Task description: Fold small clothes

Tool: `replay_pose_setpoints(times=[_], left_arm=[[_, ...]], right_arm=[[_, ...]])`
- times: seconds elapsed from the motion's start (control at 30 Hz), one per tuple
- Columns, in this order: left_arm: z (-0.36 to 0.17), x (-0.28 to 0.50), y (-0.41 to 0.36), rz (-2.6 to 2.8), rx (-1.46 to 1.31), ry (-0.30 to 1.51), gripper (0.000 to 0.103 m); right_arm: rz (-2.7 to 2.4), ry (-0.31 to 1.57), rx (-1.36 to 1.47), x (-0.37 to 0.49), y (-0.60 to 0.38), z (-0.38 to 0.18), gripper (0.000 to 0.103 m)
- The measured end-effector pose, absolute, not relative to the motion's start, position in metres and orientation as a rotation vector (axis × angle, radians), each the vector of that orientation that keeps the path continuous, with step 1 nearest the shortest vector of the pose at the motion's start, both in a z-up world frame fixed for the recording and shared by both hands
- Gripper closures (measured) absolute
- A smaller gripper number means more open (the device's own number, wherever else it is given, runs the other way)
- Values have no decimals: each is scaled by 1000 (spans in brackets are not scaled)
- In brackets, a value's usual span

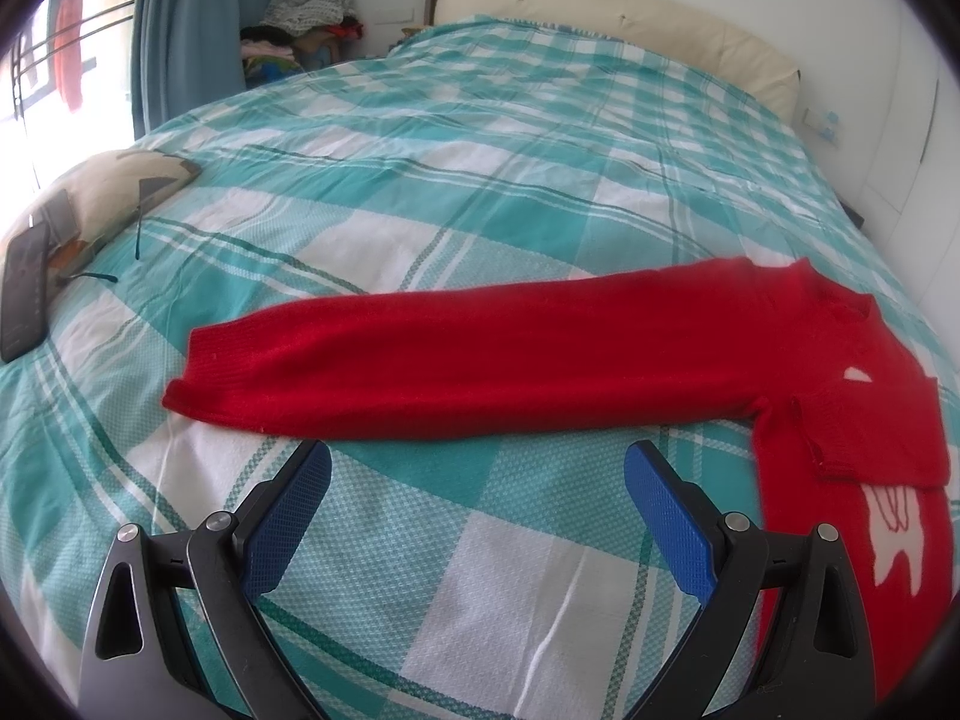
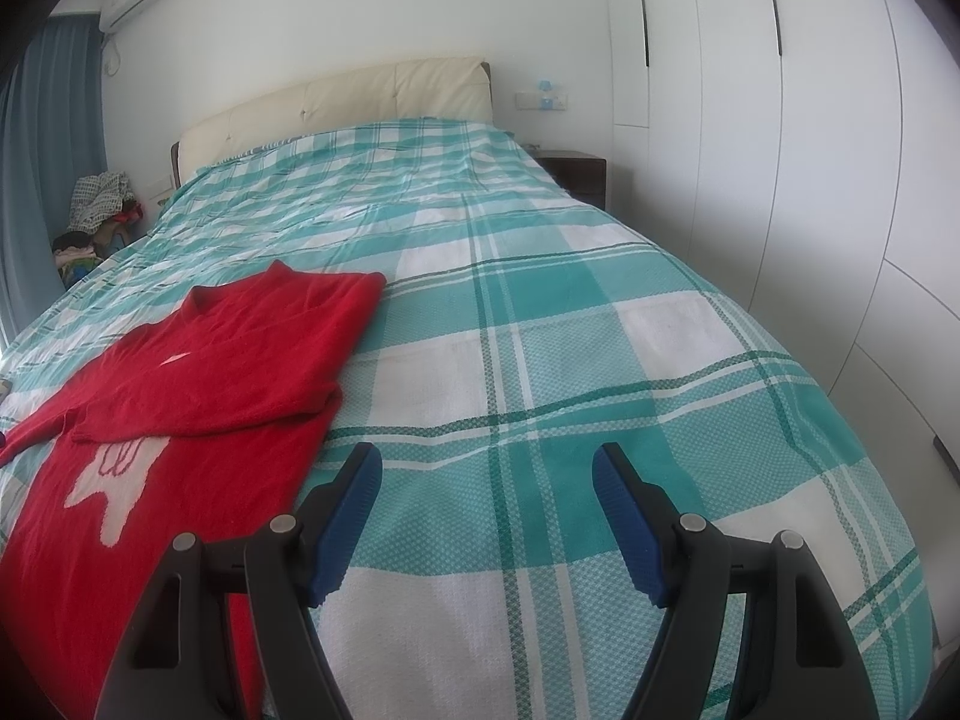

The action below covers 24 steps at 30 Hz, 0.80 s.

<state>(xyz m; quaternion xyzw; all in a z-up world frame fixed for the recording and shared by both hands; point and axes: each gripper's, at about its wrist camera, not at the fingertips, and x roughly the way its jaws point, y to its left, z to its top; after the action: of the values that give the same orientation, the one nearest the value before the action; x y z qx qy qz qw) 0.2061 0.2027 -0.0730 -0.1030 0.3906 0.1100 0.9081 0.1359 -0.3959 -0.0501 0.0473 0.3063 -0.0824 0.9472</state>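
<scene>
A small red knit sweater [image 2: 198,384] with a white figure on the chest lies flat on the teal-and-white checked bed cover [image 2: 570,360]. Its right sleeve is folded across the chest. Its left sleeve [image 1: 432,360] stretches straight out to the left in the left wrist view, where the body [image 1: 870,420] lies at the right edge. My left gripper [image 1: 477,468] is open and empty, just in front of that sleeve. My right gripper [image 2: 486,480] is open and empty over bare cover, to the right of the sweater's side.
A beige cushion [image 1: 102,198] and a dark remote [image 1: 24,294] lie on the bed's left side. A cream headboard [image 2: 336,102] is at the far end. White wardrobe doors [image 2: 810,120] and a dark nightstand [image 2: 576,171] stand to the right. Piled clothes [image 1: 306,12] lie by the blue curtain.
</scene>
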Motion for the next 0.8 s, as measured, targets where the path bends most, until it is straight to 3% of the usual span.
replay_pose_setpoints(times=[0.8], left_arm=[[-77,203,204,228,-206,817,4]], right_arm=[[-168,623,93,136,-396,-50,31]])
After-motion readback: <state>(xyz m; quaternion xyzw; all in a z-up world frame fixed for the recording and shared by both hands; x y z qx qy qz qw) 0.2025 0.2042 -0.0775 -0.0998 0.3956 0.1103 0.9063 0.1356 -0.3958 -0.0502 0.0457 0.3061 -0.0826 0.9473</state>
